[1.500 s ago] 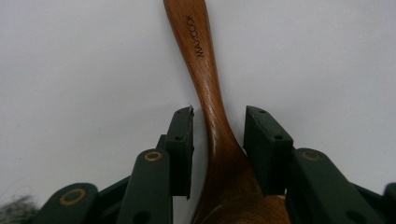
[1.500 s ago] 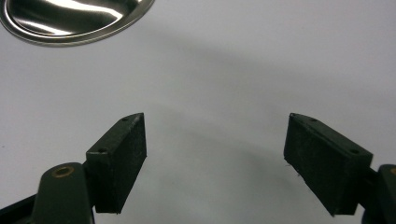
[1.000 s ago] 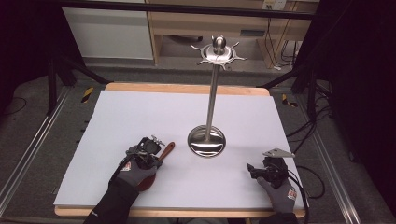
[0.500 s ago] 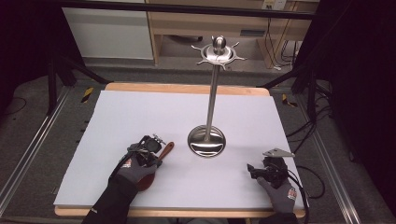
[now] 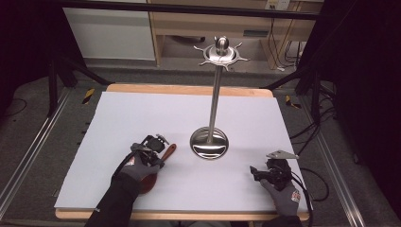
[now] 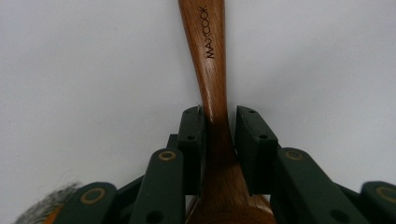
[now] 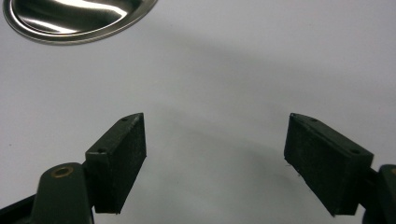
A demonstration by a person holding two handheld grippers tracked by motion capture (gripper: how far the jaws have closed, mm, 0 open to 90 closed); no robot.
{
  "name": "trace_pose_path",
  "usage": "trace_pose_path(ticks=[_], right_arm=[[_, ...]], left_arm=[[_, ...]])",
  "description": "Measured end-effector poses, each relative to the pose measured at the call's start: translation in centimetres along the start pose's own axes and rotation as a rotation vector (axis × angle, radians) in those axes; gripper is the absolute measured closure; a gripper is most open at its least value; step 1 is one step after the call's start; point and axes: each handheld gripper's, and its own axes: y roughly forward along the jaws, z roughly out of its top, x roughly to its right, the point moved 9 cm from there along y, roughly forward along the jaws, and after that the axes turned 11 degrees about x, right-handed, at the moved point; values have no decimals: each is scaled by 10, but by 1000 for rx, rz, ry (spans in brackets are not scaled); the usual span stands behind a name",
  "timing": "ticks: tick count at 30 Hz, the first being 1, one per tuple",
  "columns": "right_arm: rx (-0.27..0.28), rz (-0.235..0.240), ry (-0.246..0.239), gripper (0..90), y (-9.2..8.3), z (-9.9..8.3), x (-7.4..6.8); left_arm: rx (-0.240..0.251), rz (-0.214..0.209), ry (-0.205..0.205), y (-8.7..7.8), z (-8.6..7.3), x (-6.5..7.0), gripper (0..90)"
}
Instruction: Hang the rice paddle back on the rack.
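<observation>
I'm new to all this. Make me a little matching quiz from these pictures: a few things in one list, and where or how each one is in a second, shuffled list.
Things:
1. wooden spoon
2. steel stand
3. left gripper
4. right gripper

States:
A. jaws wide apart, nothing between them
B. lying flat on the white table, handle between two black jaws
C. upright at mid-table, round base, hooked crown on top
D. jaws close on either side of a wooden handle

Pairs: 1-B, 2-C, 3-D, 4-A
</observation>
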Motion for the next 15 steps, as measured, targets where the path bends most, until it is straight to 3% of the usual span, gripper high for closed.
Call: trace_pose_path(ticks=[6,11,15], right_arm=[[-3,-5,-9,210,1,-1,1],[-5,-4,-9,210,1,-1,1],[-4,-3,-3,210,0,-1,0]], left_arm=[[-6,-8,-17,0,1,-1,761],[-4,10,14,-1,1,0,765],[11,3,4,-1,1,0,767]])
